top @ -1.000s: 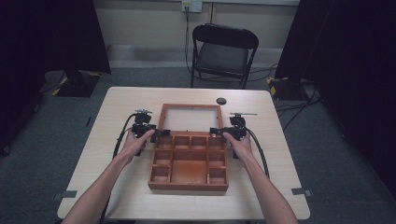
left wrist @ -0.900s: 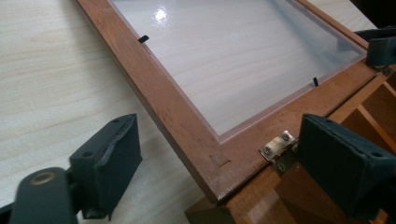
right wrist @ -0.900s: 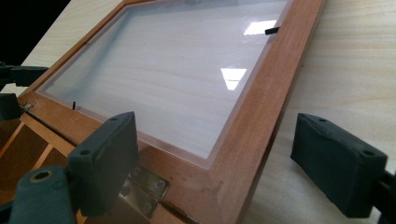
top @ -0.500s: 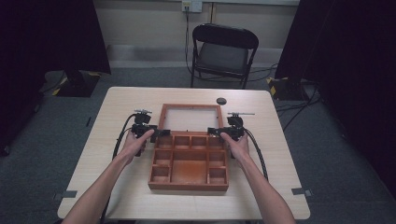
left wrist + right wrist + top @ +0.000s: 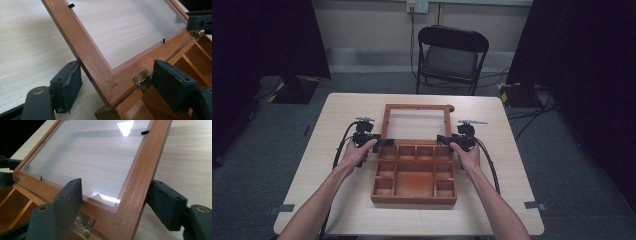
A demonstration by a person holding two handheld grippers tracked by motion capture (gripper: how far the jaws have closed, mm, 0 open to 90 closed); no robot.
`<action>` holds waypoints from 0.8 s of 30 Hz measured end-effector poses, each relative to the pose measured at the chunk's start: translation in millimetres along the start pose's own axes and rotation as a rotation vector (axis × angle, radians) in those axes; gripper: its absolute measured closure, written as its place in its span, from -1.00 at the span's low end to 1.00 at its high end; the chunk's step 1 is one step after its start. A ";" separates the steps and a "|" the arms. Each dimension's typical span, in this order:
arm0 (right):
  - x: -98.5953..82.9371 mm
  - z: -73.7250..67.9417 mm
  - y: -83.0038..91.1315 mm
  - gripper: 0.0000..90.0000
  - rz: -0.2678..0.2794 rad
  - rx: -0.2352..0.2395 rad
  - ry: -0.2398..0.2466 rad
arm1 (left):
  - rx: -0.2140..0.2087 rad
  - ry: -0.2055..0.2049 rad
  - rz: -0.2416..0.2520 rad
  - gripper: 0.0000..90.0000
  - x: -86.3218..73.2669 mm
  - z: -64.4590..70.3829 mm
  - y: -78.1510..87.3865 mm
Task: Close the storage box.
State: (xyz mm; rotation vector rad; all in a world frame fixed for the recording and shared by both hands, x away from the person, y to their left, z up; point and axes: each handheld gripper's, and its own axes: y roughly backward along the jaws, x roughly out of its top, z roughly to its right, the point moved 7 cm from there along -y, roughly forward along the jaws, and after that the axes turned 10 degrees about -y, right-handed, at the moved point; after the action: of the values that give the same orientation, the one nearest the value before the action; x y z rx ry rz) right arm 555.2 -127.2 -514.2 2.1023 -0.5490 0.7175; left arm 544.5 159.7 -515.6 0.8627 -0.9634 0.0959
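We got wooden box [image 5: 414,172] mid-table, glass lid [image 5: 416,123] swung back toward 12 o'clock. Left gripper [image 5: 373,142] and right gripper [image 5: 446,140] straddle lid's hinge-side corners, jaws spread, not clamped yet. Two-sided hold keeps lid level, hinges [image 5: 142,79] unstrained, we reckon.

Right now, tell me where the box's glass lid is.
In the high view, the glass lid lies open behind the wooden box, mid-table, with the left tool and right tool at its hinge corners.
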 end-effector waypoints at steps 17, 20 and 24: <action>8.1 -4.0 9.0 0.01 0.061 -0.020 0.048 | 0.017 -0.027 -0.001 -0.33 6.3 3.5 0.2; 10.0 -5.9 11.5 -0.01 0.062 -0.004 0.043 | 0.016 -0.030 -0.003 -0.28 8.6 2.5 3.6; 12.0 -8.5 14.0 -0.02 0.067 0.010 0.045 | 0.020 -0.036 0.007 -0.28 10.9 2.8 5.7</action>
State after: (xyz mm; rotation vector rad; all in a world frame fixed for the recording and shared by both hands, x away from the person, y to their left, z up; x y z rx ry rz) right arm 553.2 -129.7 -494.2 2.0798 -0.5940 0.8051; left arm 546.6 158.5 -503.3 0.8821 -1.0007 0.0960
